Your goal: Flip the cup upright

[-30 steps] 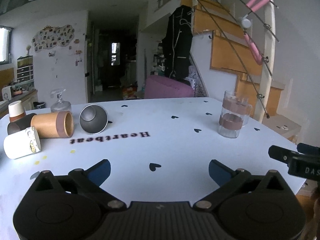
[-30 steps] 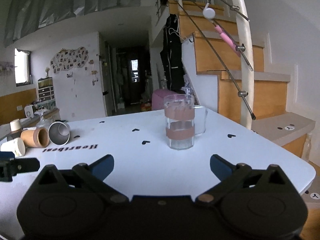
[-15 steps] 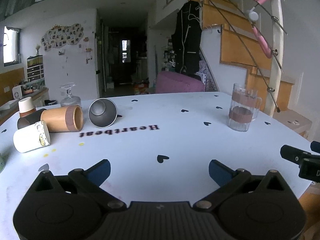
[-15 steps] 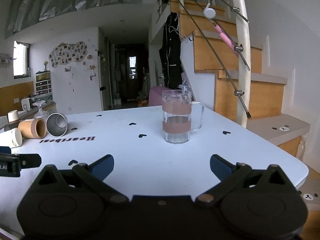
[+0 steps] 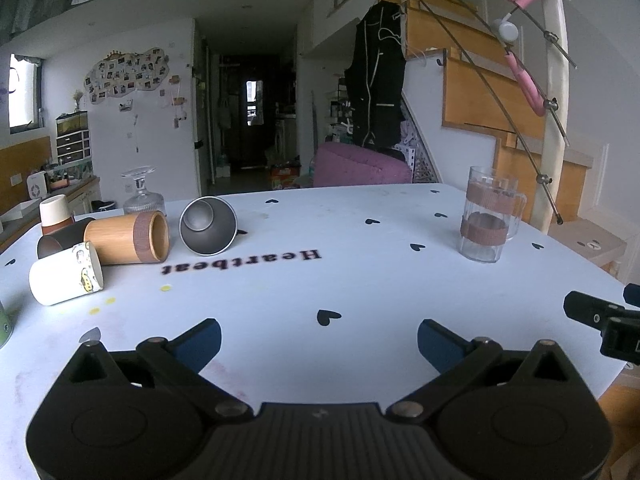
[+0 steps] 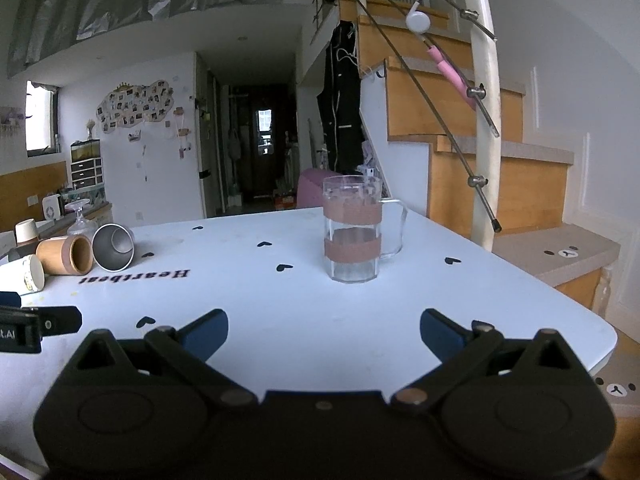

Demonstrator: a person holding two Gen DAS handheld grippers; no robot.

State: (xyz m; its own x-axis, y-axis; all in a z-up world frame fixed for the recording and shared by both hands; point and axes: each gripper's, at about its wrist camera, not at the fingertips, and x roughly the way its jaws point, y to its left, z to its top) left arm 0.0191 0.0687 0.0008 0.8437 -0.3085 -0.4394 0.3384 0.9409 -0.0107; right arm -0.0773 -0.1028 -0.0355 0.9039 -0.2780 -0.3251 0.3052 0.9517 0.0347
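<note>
Steel cup (image 5: 208,226) lies tipped among four others — both tools (image 5: 319,338) (image 6: 324,336) spread, empty.

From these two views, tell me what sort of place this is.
Most likely a lived-in home, a dining spot in an open-plan room: a table with cups, a wooden staircase beside it, a photo collage on the wall, and a dark coat hanging by the stairs.
</note>
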